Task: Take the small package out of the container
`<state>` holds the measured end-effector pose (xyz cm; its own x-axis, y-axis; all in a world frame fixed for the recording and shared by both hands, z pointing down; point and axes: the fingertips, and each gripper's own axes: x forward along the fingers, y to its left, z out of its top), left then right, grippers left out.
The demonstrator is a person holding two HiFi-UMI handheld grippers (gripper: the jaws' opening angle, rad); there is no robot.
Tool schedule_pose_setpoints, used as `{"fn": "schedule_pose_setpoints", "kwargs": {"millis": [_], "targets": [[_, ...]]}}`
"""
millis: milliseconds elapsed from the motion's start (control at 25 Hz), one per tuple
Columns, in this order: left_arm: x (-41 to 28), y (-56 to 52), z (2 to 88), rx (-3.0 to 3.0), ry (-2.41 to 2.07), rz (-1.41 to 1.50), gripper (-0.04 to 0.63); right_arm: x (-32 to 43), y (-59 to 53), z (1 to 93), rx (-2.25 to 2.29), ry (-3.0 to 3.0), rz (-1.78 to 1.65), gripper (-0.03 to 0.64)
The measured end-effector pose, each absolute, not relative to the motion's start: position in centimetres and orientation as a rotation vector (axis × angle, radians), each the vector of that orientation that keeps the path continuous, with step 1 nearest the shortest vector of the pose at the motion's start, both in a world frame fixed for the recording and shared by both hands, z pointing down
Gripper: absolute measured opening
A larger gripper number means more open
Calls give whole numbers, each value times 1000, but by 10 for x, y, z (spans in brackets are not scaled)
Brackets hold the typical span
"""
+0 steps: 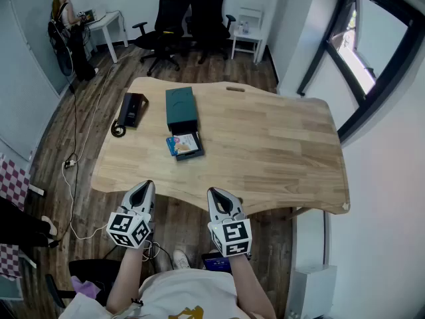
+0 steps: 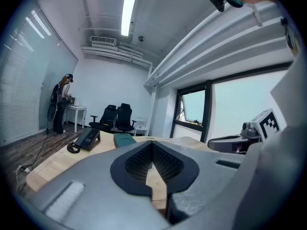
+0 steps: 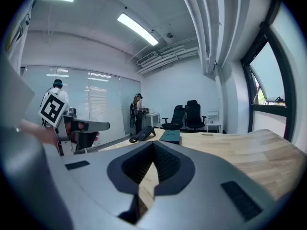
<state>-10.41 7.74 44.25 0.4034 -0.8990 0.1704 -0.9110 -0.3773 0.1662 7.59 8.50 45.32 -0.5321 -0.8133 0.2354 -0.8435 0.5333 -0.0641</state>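
Observation:
A dark green container (image 1: 180, 106) stands on the wooden table (image 1: 279, 145), left of its middle. Its drawer (image 1: 188, 154) is pulled out toward me, and a small colourful package (image 1: 186, 142) lies inside with a blue piece at its left edge. My left gripper (image 1: 147, 185) and right gripper (image 1: 214, 193) hover side by side at the table's near edge, well short of the drawer. Both are shut with nothing between the jaws. The left gripper view shows shut jaws (image 2: 152, 143) and the container (image 2: 125, 139) far ahead. The right gripper view shows shut jaws (image 3: 154, 143) and the container (image 3: 171, 136).
A black desk telephone (image 1: 133, 109) lies left of the container, its cord curling at the table's edge. Black office chairs (image 1: 189, 12) and white side tables stand beyond the table. A person (image 1: 66, 25) stands at the far left. A cable (image 1: 76, 171) runs over the floor.

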Motion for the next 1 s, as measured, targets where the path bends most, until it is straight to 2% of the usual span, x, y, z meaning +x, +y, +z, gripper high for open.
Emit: {"fn": "schedule_pose_setpoints", "kwargs": {"millis": [360, 560, 1000], "targets": [[-98, 90, 440, 2413, -1586, 51, -3, 85, 96, 453, 1386, -2646, 302, 3], [-80, 104, 425, 2419, -1362, -209, -3, 94, 98, 451, 1384, -2681, 338, 3], [-89, 90, 463, 2315, -1617, 79, -3, 110, 87, 462, 1372, -2669, 323, 3]]}}
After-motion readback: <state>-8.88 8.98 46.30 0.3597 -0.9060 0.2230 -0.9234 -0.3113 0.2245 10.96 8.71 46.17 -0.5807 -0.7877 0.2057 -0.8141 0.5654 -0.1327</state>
